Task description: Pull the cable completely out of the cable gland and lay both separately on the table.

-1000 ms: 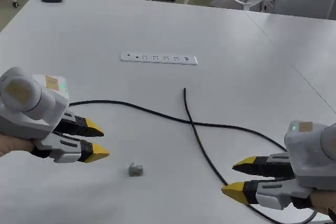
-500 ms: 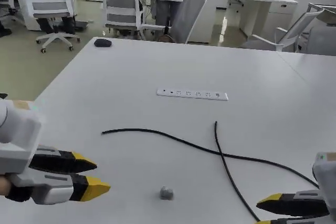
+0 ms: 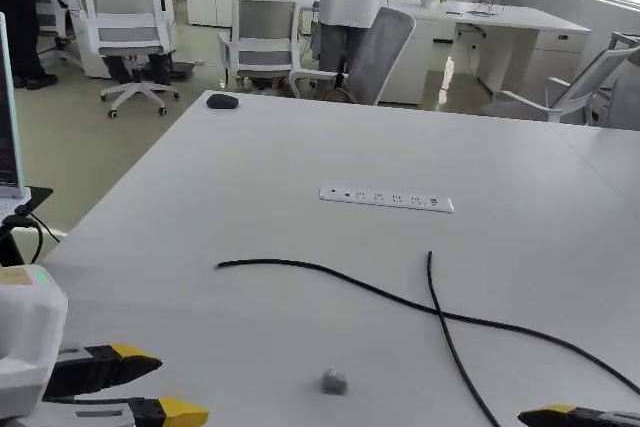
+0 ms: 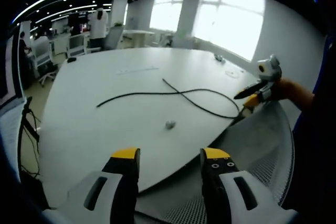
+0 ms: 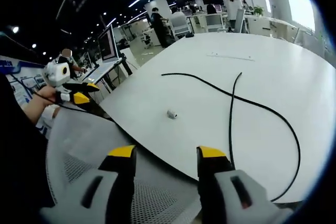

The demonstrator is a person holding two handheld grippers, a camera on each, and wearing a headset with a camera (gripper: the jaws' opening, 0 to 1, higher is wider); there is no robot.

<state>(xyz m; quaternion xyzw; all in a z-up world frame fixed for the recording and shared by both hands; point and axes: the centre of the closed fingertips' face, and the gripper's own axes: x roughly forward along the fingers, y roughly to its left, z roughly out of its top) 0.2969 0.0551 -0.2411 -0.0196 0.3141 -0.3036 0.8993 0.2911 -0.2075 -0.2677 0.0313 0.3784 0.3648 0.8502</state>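
Note:
A black cable (image 3: 400,300) lies loose on the white table (image 3: 250,177), crossing over itself. A small grey cable gland (image 3: 334,382) sits apart from it near the front edge; nothing touches it. My left gripper (image 3: 170,385) is at the bottom left, open and empty, well left of the gland. Its own view shows the jaws (image 4: 170,156) spread, with the gland (image 4: 169,125) and the cable (image 4: 173,94) beyond. My right gripper (image 5: 167,153) is open and empty too, short of the table edge, facing the gland (image 5: 171,114) and the cable (image 5: 231,98). One of its yellow tips (image 3: 545,413) shows at the bottom right.
A white power strip (image 3: 386,199) lies across the middle of the table and a dark mouse (image 3: 222,101) at its far edge. Office chairs (image 3: 262,37) and people stand behind. Grey mesh (image 4: 252,145) of a chair lies under the grippers at the near edge.
The head camera has tilted up, showing more of the room. Both grippers have drawn back toward the near edge, away from the gland. Cable and gland lie as before.

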